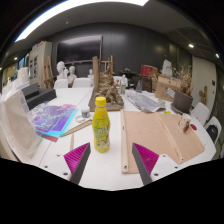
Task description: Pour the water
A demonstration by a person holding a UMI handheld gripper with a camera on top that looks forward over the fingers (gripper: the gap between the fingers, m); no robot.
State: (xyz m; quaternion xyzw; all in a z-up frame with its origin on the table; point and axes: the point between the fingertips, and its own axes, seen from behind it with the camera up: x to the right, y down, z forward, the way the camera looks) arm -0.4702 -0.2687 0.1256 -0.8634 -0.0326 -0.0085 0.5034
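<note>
The gripper point(110, 165) (fingers spread, holding nothing) faces the yellow bottle point(100, 126) at frame centre; next, probably, move forward and close.

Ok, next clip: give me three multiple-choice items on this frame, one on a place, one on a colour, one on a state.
1. Where does the bottle stand relative to the claw?
A. Just ahead of it, on the white table
B. Clamped between its fingers
C. On the floor

2. What colour is the bottle's cap?
A. Blue
B. Yellow
C. Black

3. What state is the claw in?
A. Shut on the bottle
B. Shut on nothing
C. Open, holding nothing

Answers: 1 A, the bottle stands upright on the table beyond the fingertips, slightly toward the left finger. 2 B, the cap is yellow above a yellow-green body. 3 C, the two fingers are spread apart with bare table between the pink pads.
</note>
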